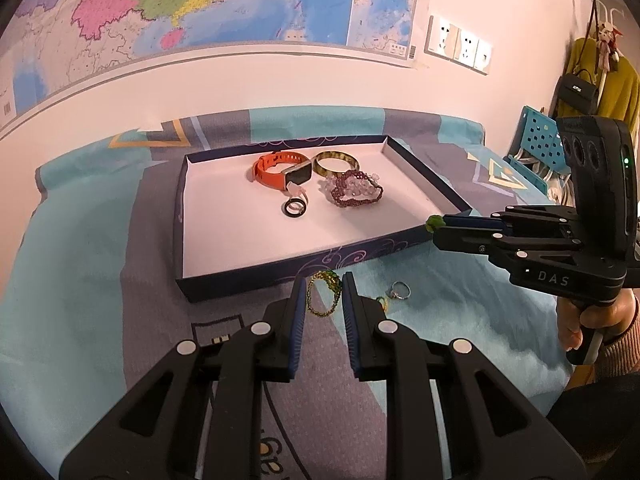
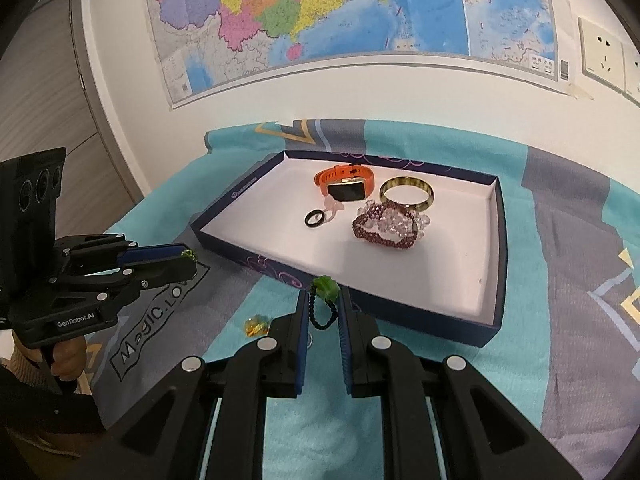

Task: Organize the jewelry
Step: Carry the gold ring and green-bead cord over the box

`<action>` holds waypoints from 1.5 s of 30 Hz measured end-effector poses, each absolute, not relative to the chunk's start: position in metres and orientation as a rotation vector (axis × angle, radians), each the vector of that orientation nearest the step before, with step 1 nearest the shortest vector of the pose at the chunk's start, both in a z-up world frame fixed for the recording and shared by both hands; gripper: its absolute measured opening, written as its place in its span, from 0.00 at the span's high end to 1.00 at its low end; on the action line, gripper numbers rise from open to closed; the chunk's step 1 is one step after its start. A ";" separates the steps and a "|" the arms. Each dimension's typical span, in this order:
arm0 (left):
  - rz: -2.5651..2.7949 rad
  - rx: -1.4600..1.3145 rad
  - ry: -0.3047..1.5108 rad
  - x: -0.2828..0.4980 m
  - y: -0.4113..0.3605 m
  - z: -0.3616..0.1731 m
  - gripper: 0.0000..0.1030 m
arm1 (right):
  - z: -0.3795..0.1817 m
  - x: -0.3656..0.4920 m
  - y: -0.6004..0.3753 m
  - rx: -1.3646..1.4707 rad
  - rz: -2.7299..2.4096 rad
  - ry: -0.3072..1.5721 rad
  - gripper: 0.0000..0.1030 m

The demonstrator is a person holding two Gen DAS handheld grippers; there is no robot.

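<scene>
The right gripper pinches a black bead bracelet with a green charm, just before the tray. The bracelet's loop stands upright. The left gripper pinches a green-gold bead bracelet near the tray.

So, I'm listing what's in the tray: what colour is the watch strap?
Orange watch strap, clearest in the right wrist view.

One tray, one orange watch, one bangle, four bead bracelets, three rings, two grippers.
</scene>
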State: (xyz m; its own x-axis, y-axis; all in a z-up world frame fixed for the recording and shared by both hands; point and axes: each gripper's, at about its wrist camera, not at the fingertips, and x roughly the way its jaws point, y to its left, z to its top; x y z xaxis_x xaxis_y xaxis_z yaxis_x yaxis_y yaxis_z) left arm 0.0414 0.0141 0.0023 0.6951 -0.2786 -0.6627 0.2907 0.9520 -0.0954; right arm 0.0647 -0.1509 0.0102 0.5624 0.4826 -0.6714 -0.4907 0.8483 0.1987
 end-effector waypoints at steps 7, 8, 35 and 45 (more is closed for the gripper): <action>-0.315 0.024 0.723 0.048 0.013 0.007 0.82 | 0.014 0.073 -0.149 -0.019 0.569 0.774 0.88; -0.314 0.025 0.720 0.049 0.012 0.008 0.82 | 0.015 0.074 -0.148 -0.020 0.569 0.772 0.88; -0.285 0.025 0.707 0.082 0.008 0.014 0.82 | 0.017 0.103 -0.143 -0.004 0.574 0.773 0.88; -0.278 0.031 0.716 0.095 0.007 0.011 0.82 | 0.012 0.116 -0.136 -0.006 0.573 0.787 0.88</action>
State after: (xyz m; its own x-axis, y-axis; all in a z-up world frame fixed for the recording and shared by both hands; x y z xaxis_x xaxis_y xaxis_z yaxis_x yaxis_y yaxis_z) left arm 0.0950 0.0066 0.0109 0.7189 -0.2409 -0.6520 0.2620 0.9628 -0.0669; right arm 0.1156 -0.1362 0.0124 0.5626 0.4842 -0.6701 -0.4887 0.8485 0.2028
